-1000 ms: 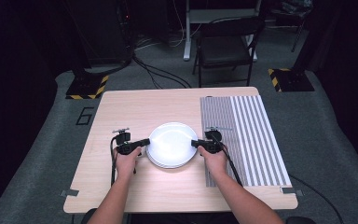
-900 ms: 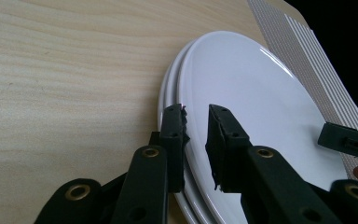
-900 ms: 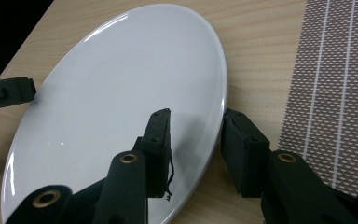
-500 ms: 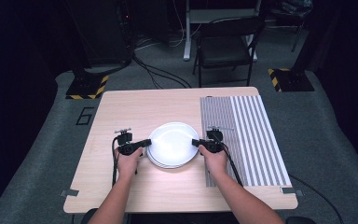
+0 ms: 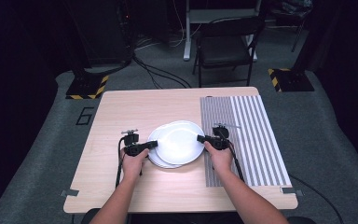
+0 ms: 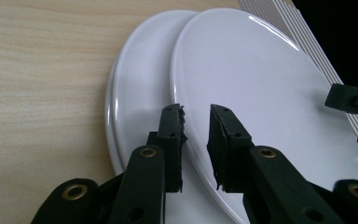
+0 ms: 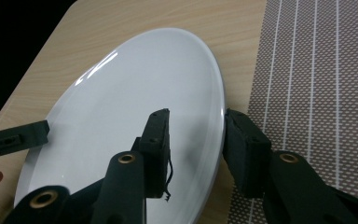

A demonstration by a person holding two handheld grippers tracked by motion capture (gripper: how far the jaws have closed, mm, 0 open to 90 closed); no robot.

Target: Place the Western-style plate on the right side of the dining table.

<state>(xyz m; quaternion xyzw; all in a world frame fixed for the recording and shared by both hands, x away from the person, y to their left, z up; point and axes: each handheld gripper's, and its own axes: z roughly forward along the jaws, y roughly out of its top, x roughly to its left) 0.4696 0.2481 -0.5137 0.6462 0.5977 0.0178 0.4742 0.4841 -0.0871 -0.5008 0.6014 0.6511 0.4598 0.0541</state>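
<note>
Top white plate (image 5: 181, 141) slid rightward off the plate stack (image 5: 156, 154), mid-table beside the striped mat (image 5: 251, 140). Left gripper (image 5: 152, 145) clamps the plate's left rim, right gripper (image 5: 200, 138) its right rim. Wooden table (image 5: 121, 116) underneath.

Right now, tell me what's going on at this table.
A person holds the top plate of a small stack of white plates by opposite rims, left gripper on one side, right gripper on the other. It sits offset toward the striped mat, with the lower plates showing on the wooden table.
</note>
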